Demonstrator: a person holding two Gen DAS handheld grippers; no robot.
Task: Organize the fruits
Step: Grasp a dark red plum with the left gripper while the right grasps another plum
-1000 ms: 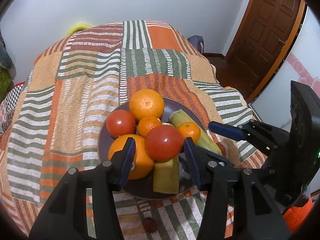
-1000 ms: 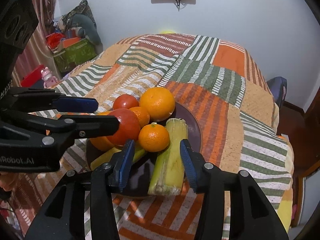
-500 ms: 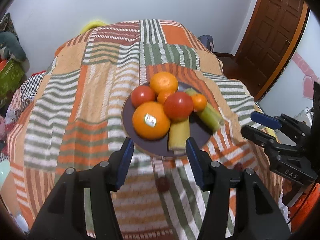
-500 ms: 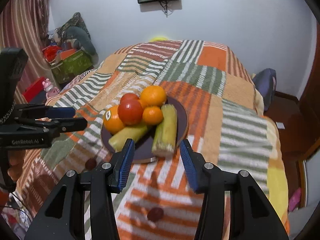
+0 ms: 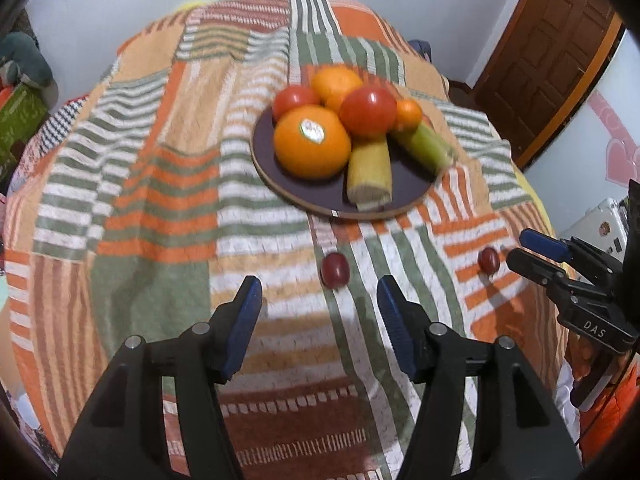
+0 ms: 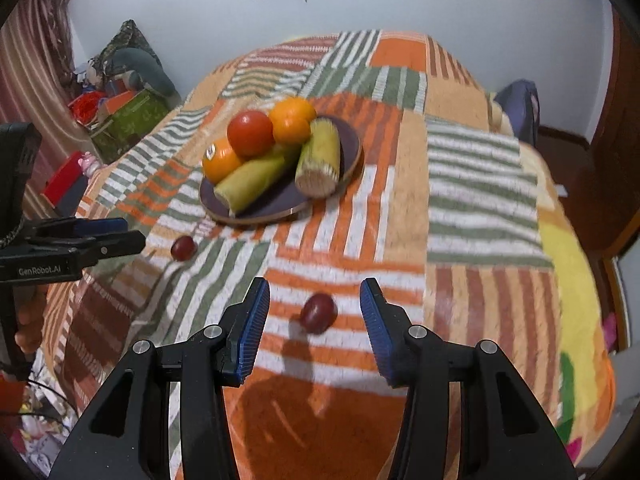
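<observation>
A dark round plate [image 5: 400, 192] [image 6: 348, 148] on the striped cloth holds oranges [image 5: 312, 146], tomatoes [image 5: 368, 110] [image 6: 250, 132] and two yellow-green stalks [image 6: 320, 160]. Two small dark red grapes lie loose on the cloth near the plate. One grape [image 5: 335, 270] [image 6: 183, 247] lies just ahead of my open, empty left gripper [image 5: 320, 316]. The other grape [image 6: 318, 312] [image 5: 489, 259] lies between the open fingers of my right gripper [image 6: 314, 320], which is also empty and shows in the left wrist view [image 5: 536, 252].
The striped patchwork cloth [image 5: 160, 184] covers a round table that drops off at the edges. Boxes and clutter [image 6: 120, 108] stand on the floor at the left. A wooden door [image 5: 552, 48] is at the right.
Both grippers have drawn back and up from the plate, leaving the fruit on it. The two loose grapes have come into view in front of them.
</observation>
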